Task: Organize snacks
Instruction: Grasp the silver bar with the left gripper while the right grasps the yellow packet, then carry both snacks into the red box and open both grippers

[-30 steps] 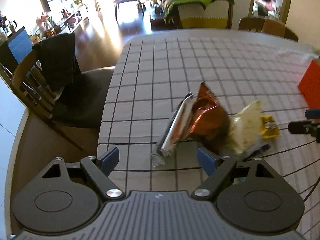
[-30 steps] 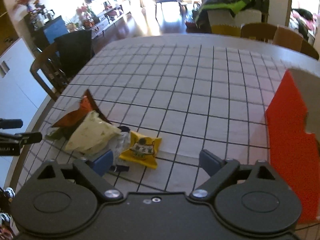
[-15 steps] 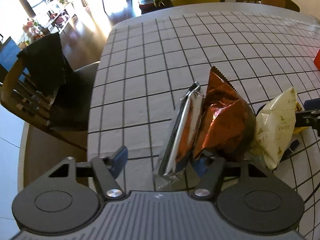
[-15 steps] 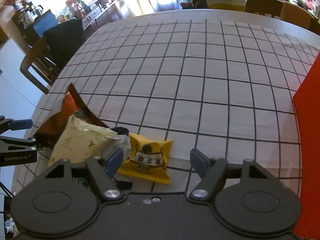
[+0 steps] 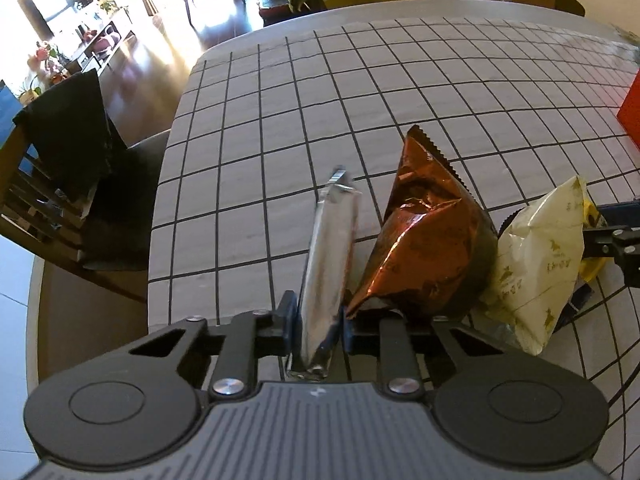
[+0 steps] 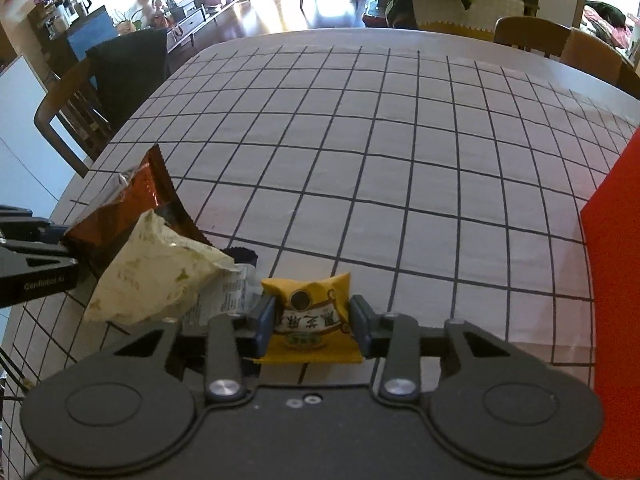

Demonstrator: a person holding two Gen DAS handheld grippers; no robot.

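My left gripper [image 5: 318,320] is shut on the near end of a silver foil snack packet [image 5: 330,256] that stands on edge on the checked tablecloth. A copper-brown foil bag [image 5: 428,248] and a cream bag [image 5: 540,264] lie just right of it. My right gripper [image 6: 314,320] is shut on a small yellow snack packet [image 6: 312,320]. In the right wrist view the cream bag [image 6: 156,276] and brown bag [image 6: 132,208] lie to its left, with a clear wrapper [image 6: 228,296] between. The left gripper's body [image 6: 32,264] shows at that view's left edge.
A red box [image 6: 612,280] stands at the right side of the table [image 6: 400,152]. Wooden chairs stand at the left table edge [image 5: 68,184] and at the far side [image 6: 560,44]. The table's left edge is close to the snack pile.
Both grippers moved forward and closed: the left onto the silver packet, the right onto the yellow packet. The silver packet now stands more upright.
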